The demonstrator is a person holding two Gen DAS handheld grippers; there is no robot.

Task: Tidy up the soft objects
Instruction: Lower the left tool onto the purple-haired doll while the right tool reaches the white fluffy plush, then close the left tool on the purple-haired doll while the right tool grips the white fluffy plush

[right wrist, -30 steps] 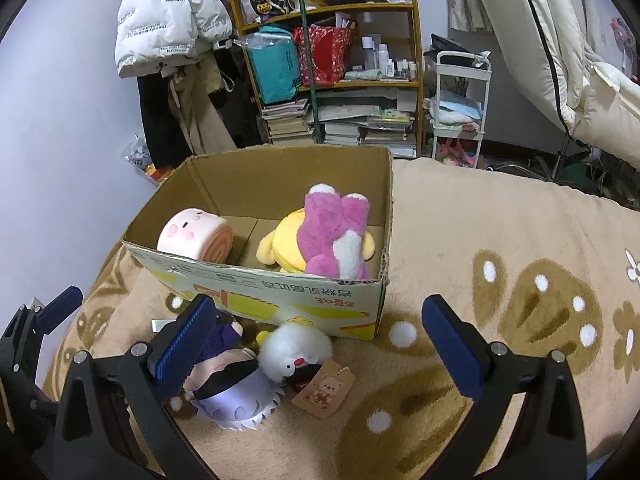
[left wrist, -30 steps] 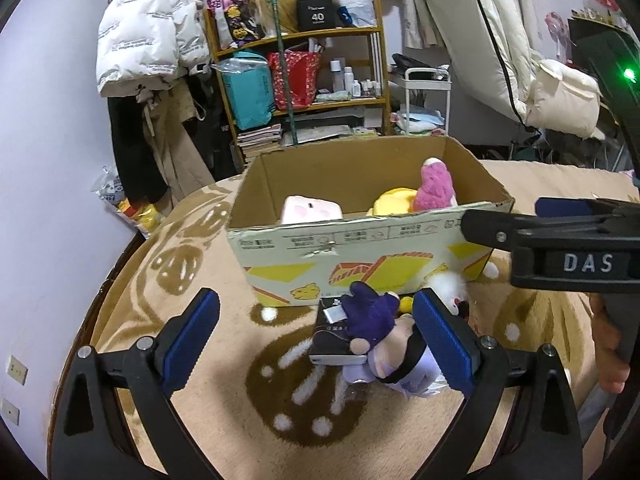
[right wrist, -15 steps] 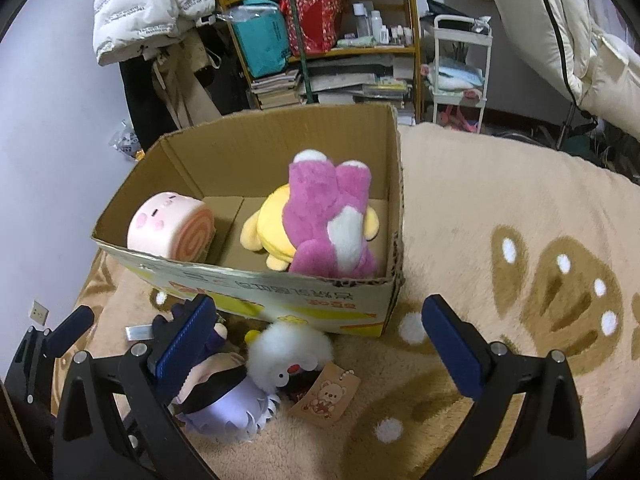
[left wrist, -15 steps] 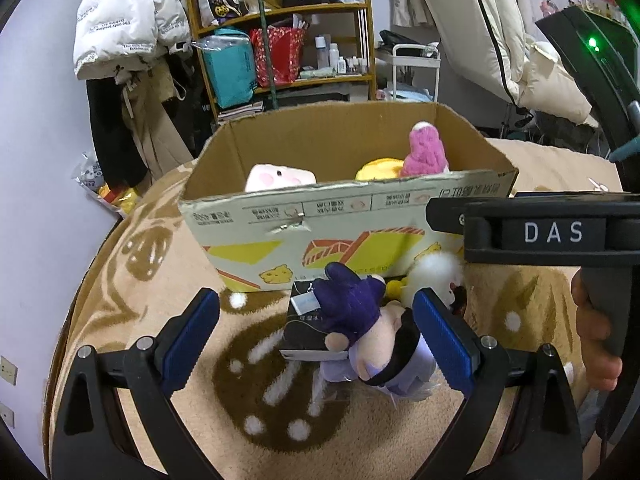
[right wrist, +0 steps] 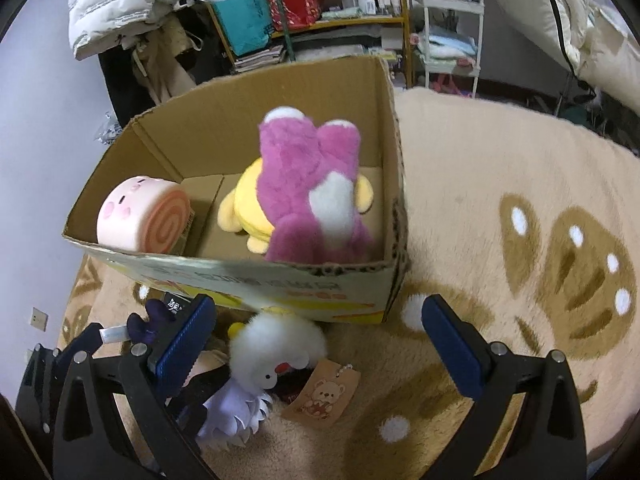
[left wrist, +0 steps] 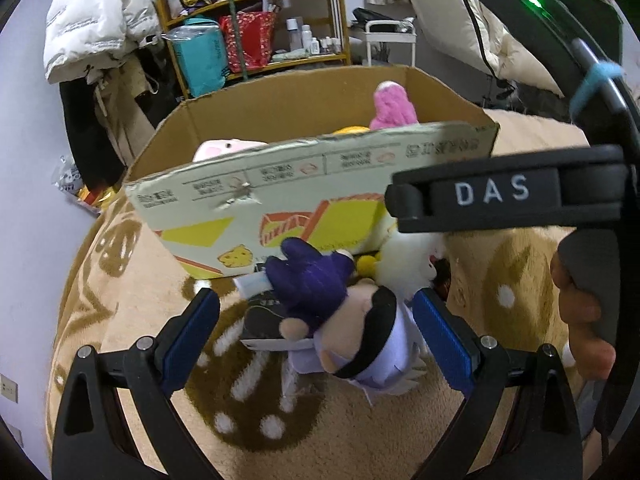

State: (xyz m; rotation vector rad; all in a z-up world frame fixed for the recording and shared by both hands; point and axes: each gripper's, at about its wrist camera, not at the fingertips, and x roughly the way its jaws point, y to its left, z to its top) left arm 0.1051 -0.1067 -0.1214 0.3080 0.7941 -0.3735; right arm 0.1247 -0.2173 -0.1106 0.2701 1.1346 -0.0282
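Note:
A cardboard box [left wrist: 280, 184] stands on the beige rug; it also shows in the right wrist view [right wrist: 320, 280]. Inside lie a pink roll plush [right wrist: 140, 216], a yellow plush [right wrist: 248, 204] and a magenta plush [right wrist: 312, 188]. In front of the box lie a purple-haired doll [left wrist: 344, 320] and a white fluffy plush [right wrist: 280, 344] with a bear tag [right wrist: 324, 396]. My left gripper [left wrist: 316, 344] is open with the doll between its fingers. My right gripper [right wrist: 316, 344] is open above the white plush.
The rug [right wrist: 520, 200] with brown paw prints covers the bed. Behind it stand a wooden shelf [left wrist: 256, 32] full of bags and bottles, a white cart [right wrist: 452, 32], a hanging white jacket [left wrist: 96, 20] and a pale wall on the left.
Both grippers have moved forward and down toward the toys in front of the box. The doll now lies between my left fingers. The right gripper has come over the white plush.

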